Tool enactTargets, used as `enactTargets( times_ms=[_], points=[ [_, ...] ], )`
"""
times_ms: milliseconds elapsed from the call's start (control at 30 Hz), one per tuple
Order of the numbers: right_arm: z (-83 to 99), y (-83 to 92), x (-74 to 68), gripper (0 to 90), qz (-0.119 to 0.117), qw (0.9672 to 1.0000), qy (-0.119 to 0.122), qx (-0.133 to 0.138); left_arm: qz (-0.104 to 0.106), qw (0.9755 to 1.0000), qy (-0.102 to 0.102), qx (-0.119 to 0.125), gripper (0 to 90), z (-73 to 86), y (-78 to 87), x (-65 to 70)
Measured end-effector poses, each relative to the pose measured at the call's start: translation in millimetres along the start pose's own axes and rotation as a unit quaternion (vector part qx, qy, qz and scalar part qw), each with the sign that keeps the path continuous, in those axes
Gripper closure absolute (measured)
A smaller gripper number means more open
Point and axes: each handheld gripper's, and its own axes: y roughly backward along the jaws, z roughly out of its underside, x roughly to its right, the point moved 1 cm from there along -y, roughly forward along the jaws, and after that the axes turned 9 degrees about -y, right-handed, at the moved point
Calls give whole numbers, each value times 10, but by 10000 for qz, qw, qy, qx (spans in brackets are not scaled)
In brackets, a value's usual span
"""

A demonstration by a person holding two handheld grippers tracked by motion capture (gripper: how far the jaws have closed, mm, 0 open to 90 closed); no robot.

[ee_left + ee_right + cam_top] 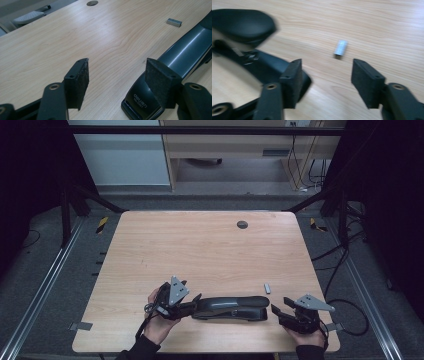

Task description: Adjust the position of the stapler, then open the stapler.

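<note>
Nearest to the camera in the high view are the two hands of the person, which come in from the bottom edge of the wooden table [210, 245], each with a gripper. Between them lies a big black stapler [231, 308], flat on the table near the front edge, with its long body going from left to right. At the left end of the stapler is the left gripper [192, 304], and its jaws stand wide open with nothing between the pads. In the left gripper view, the left gripper [120, 82] has only bare wood between its two black pads, and the back end of the stapler [175, 65], with small white letters on it, lies just beside the right pad; I cannot tell if this pad touches it. At the other end of the stapler is the right gripper [278, 312], also wide open and holding nothing, close to the front tip of the stapler but apart from it. In the right gripper view, the right gripper [326, 82] shows empty table between its pads, while the blurred stapler [244, 27] is to the left, partly behind the left pad. Beyond the stapler, a small silver strip of staples [267, 288] lies alone on the wood. Far back on the table is a small round dark hole [242, 224].
</note>
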Motion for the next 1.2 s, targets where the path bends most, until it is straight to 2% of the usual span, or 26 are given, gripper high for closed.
enactTargets(
  times_ms=[100,200,500,633,900,1200],
  points=[
    [-12,-11,65,356,239,9997,-6,-66,29,10000,-37,-21,310,-27,11,36],
    [-20,-14,111,341,354,9994,5,-57,87,9999,-109,-32,290,-66,28,81],
    [-18,-3,106,376,356,9993,109,-63,203,9995,-242,-40,261,-204,103,192],
    [-18,8,104,398,303,9995,74,-56,229,9992,-316,-26,260,-272,117,235],
    [-17,6,104,458,288,9995,85,-133,331,9978,-560,-107,278,-370,91,326],
    [-18,9,103,501,300,9993,83,-188,406,9966,-709,-144,269,-481,30,420]
  ],
)
